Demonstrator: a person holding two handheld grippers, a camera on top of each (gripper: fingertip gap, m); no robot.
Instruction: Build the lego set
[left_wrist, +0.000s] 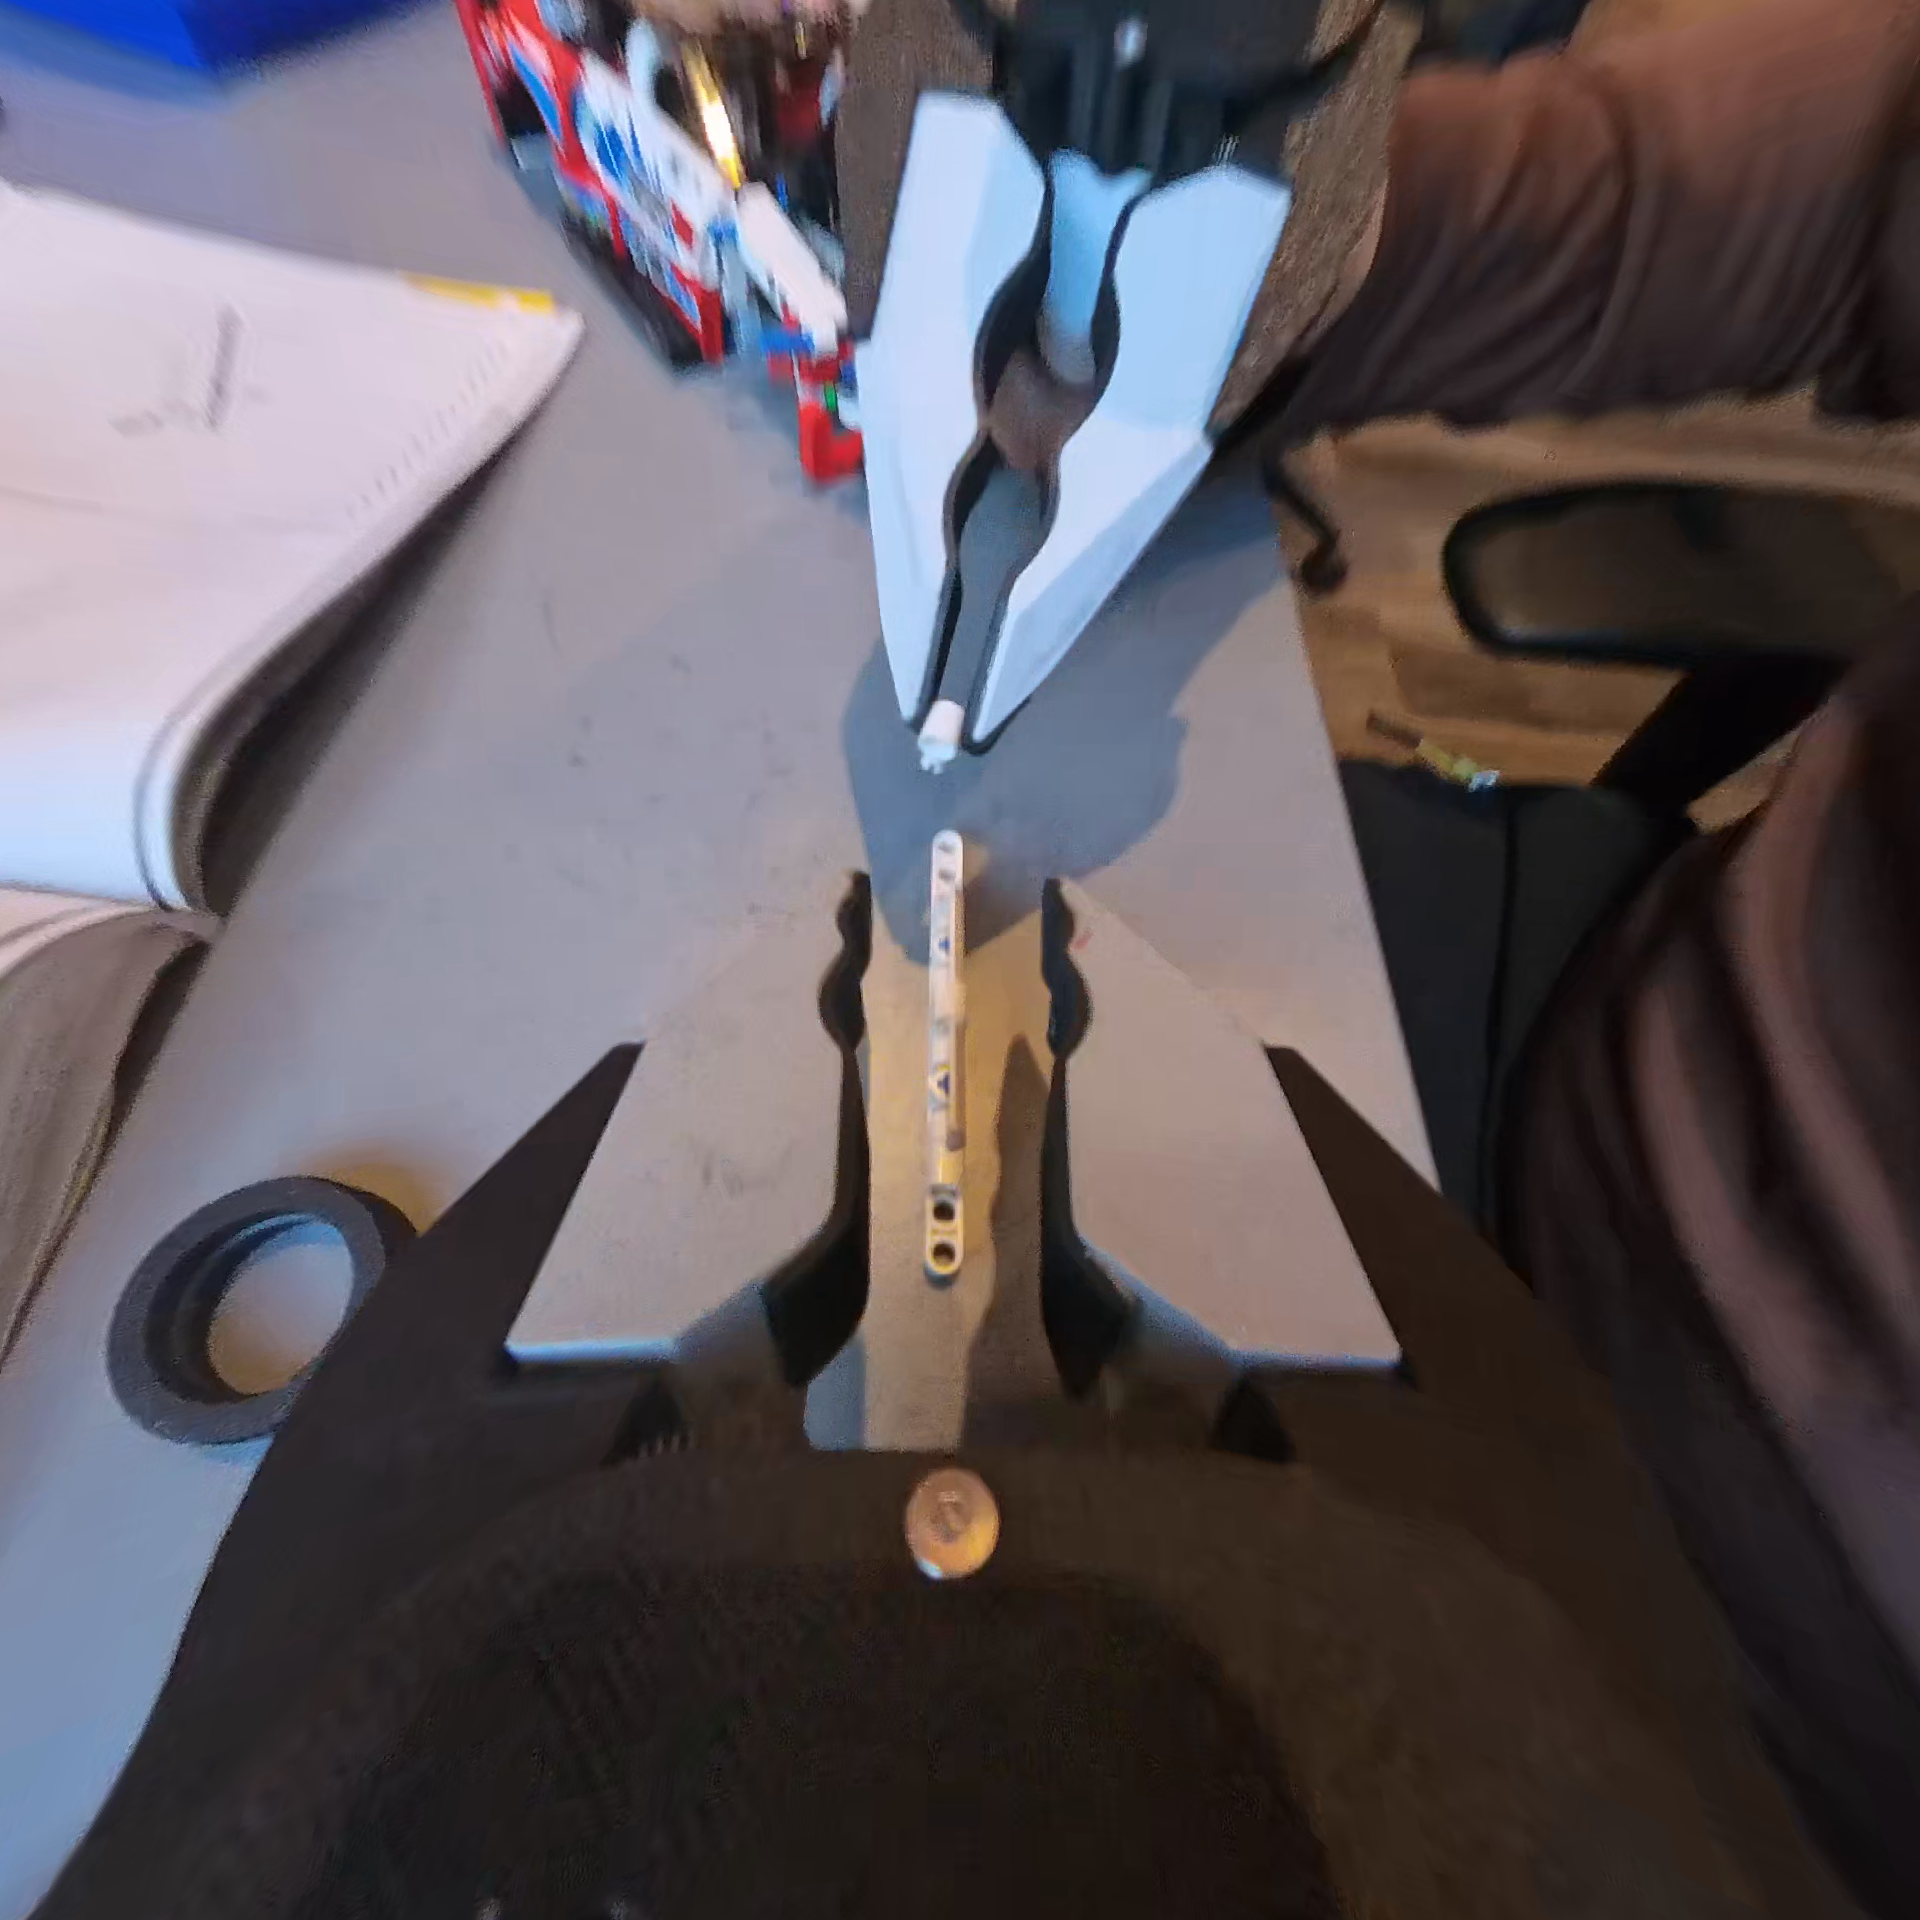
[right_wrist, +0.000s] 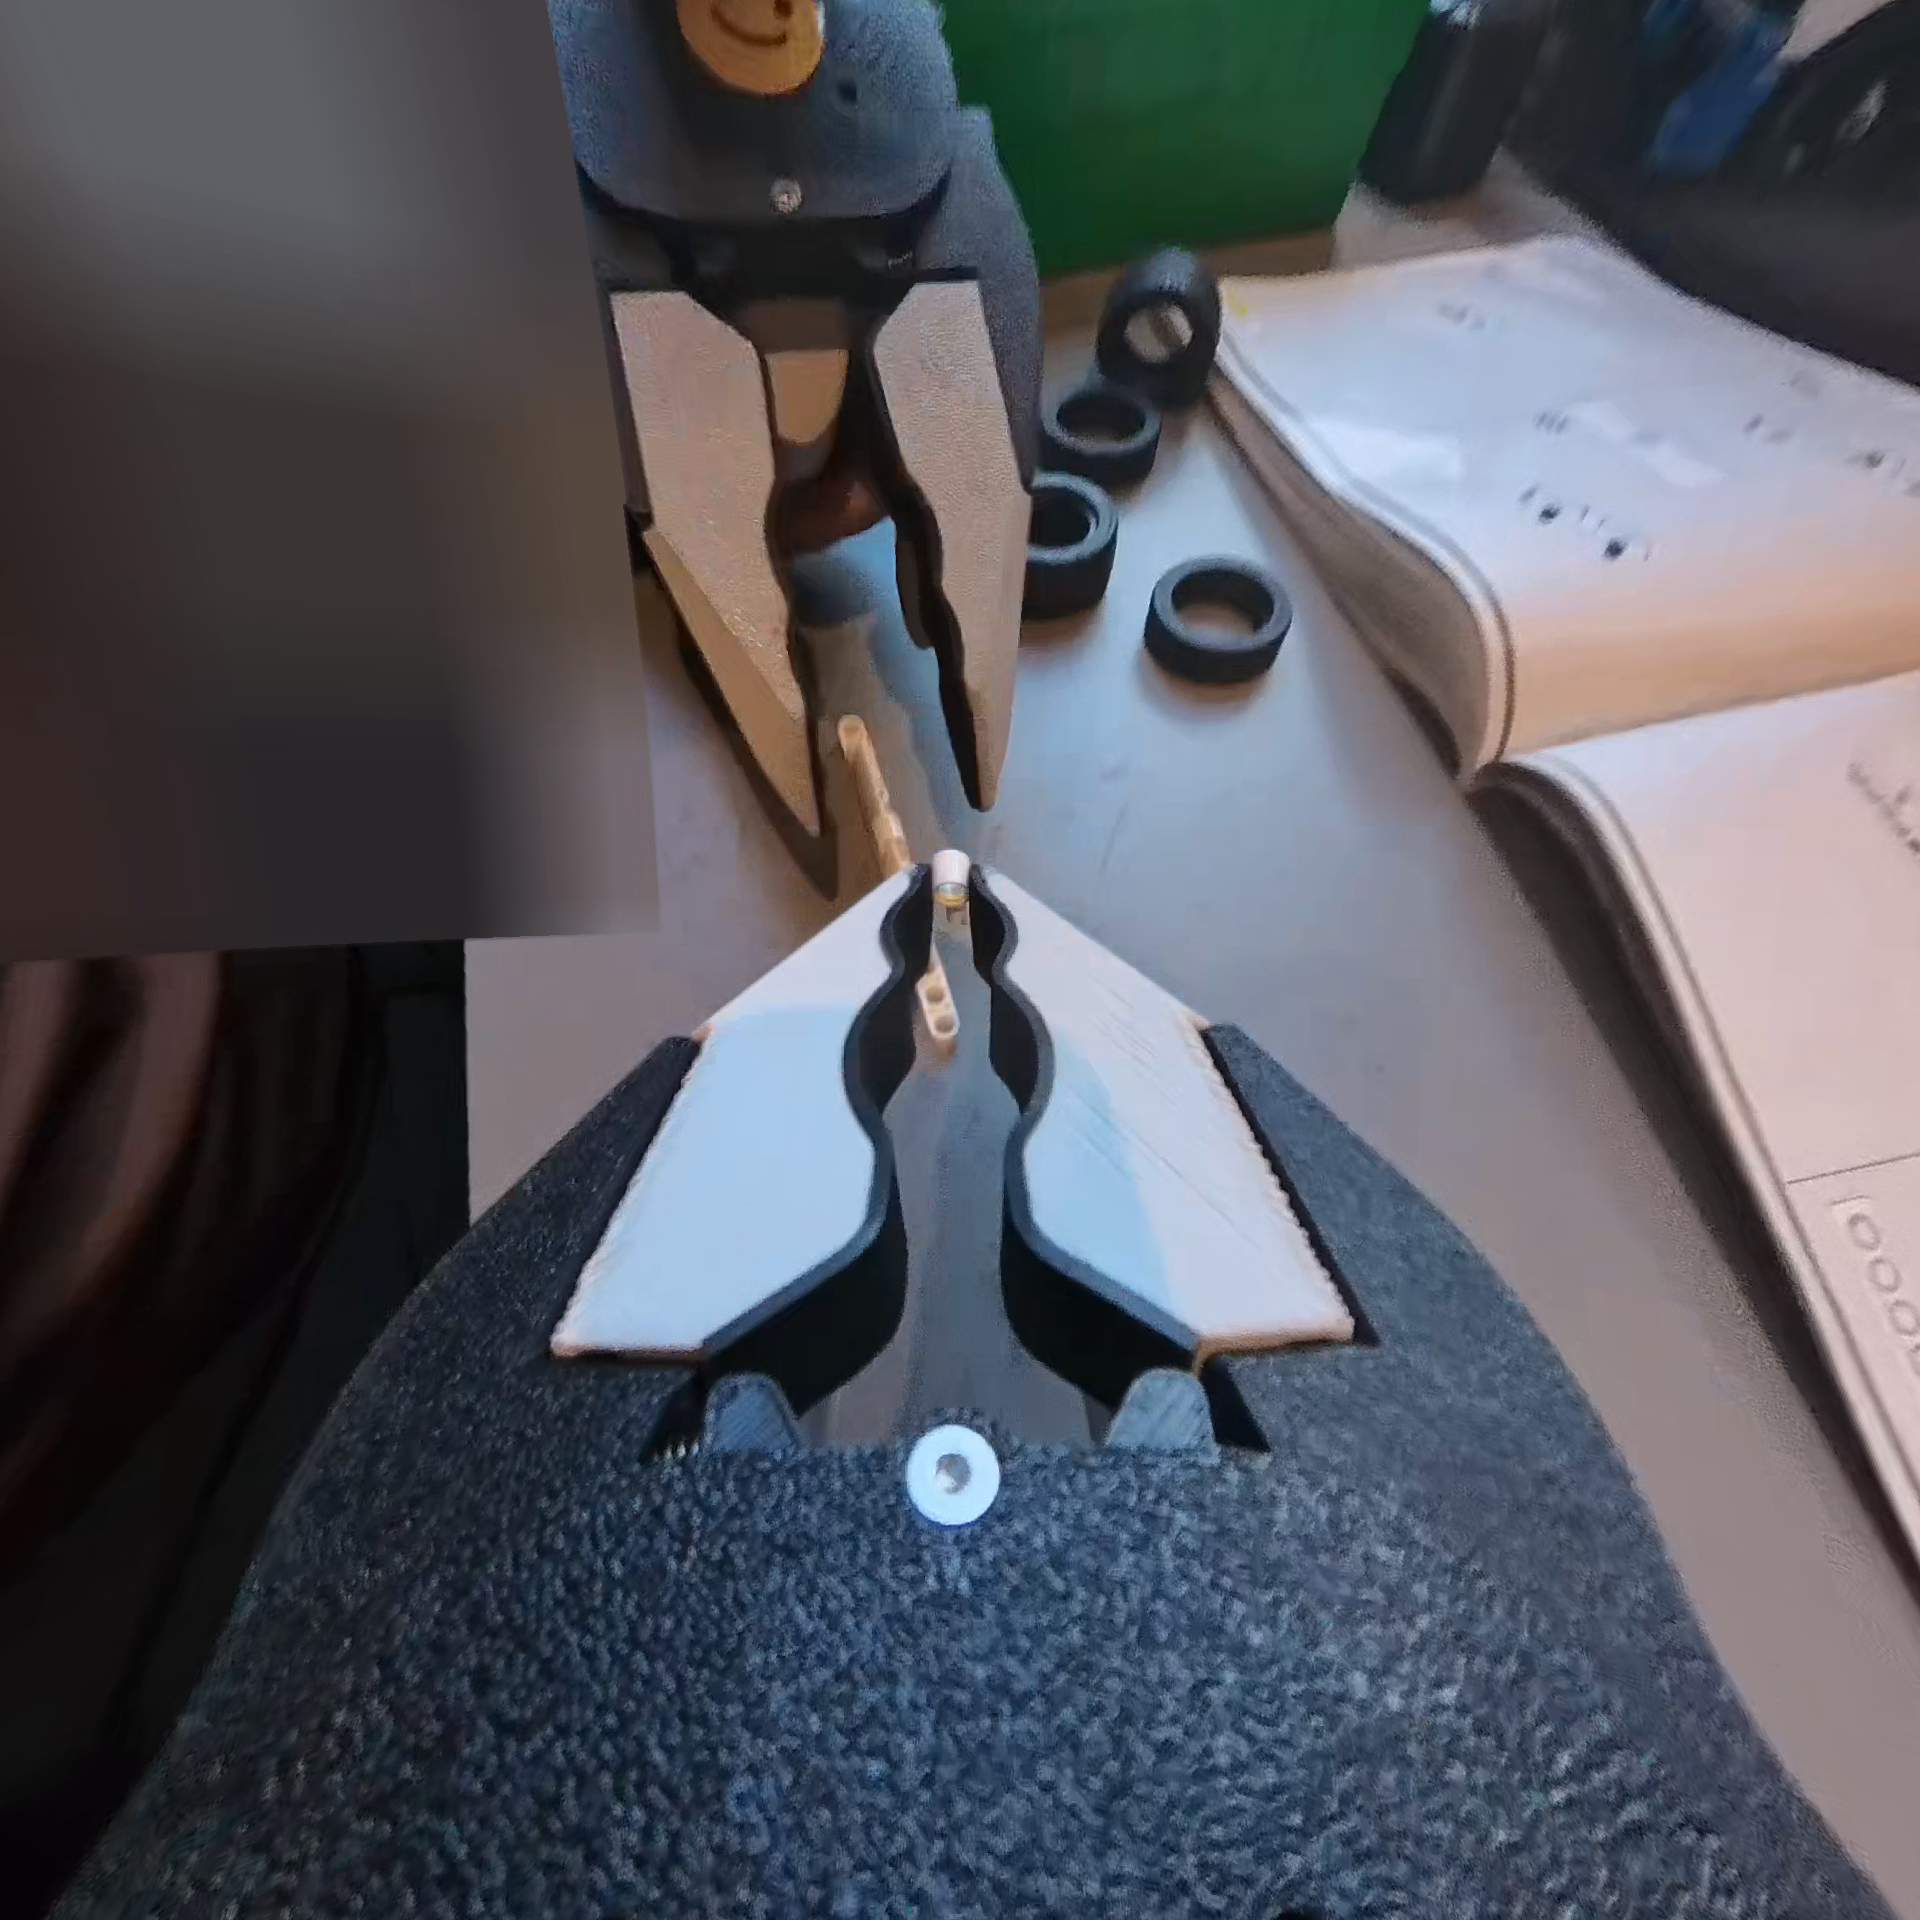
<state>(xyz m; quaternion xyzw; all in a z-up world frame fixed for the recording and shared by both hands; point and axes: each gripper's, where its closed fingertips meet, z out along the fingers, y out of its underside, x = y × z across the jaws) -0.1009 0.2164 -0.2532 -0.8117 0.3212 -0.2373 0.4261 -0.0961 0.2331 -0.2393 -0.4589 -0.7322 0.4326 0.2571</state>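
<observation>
A long white Lego beam (left_wrist: 943, 1049) with holes lies on the grey table (left_wrist: 644, 790), between the fingers of my left gripper (left_wrist: 956, 888), which is open around it without touching. My right gripper (left_wrist: 943, 717) faces it from the far side, shut on a small white pin (left_wrist: 938, 736) that sticks out of its tips just above the beam's far end. In the right wrist view the right gripper (right_wrist: 948, 883) holds the pin (right_wrist: 949, 871) over the beam (right_wrist: 938, 1013), and the open left gripper (right_wrist: 894, 810) stands behind.
An open instruction booklet (left_wrist: 208, 540) lies left, also in the right wrist view (right_wrist: 1558, 499). Several black tyres (right_wrist: 1221, 623) lie on the table, one by my left gripper (left_wrist: 249, 1309). A red Lego box (left_wrist: 665, 208), a green bin (right_wrist: 1174, 125) and a person's sleeve (left_wrist: 1662, 229) border the area. The grippers are tip to tip, or close to it.
</observation>
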